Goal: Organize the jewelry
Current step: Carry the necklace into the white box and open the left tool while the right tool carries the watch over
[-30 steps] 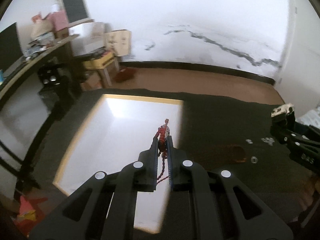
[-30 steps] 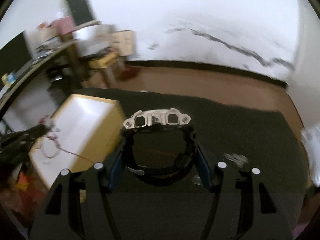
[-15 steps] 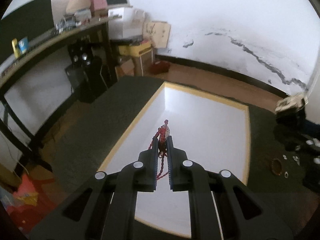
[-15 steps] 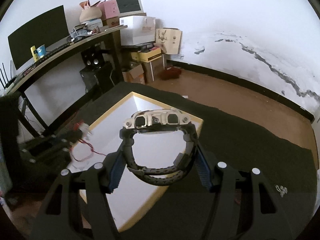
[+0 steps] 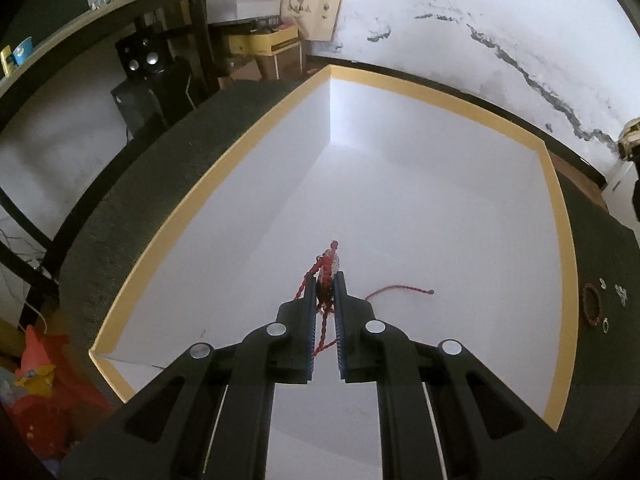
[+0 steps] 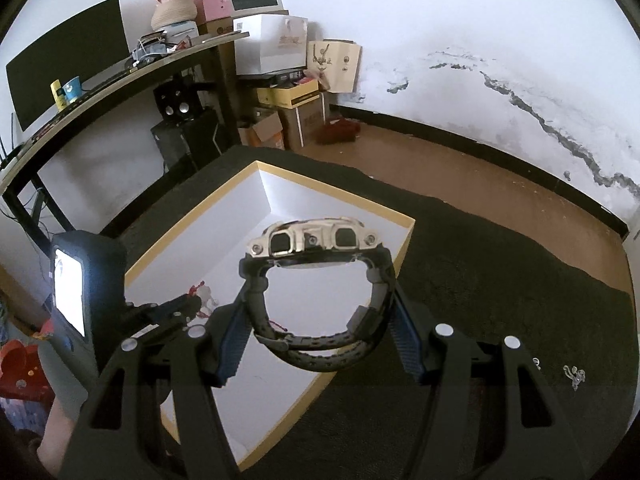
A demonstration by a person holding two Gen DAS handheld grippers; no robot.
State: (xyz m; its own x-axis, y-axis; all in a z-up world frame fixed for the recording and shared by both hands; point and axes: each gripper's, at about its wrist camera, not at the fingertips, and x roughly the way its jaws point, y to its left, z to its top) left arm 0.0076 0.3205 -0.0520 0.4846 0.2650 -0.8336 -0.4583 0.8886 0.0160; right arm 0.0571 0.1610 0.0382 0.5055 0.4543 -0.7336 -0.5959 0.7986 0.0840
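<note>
My left gripper (image 5: 325, 280) is shut on a red braided cord necklace (image 5: 329, 264) with a pale pendant, low inside the white box with a yellow rim (image 5: 560, 216). One cord end (image 5: 400, 289) lies on the box floor. My right gripper (image 6: 318, 300) is shut on a black wristwatch with a silver case (image 6: 312, 238), held above the near right part of the box (image 6: 408, 232). The left gripper (image 6: 188, 305) shows at the left in the right wrist view.
The box sits on a dark green cloth (image 6: 500, 260). A brown bead bracelet (image 5: 592, 304) and small rings and earrings (image 6: 574, 374) lie on the cloth to the right. A desk (image 6: 120, 76) with a monitor and cardboard boxes stands at the back left.
Both grippers have moved over the box. The left one has dropped into it, and the necklace cord end now rests on the box floor. The watch now hangs above the box.
</note>
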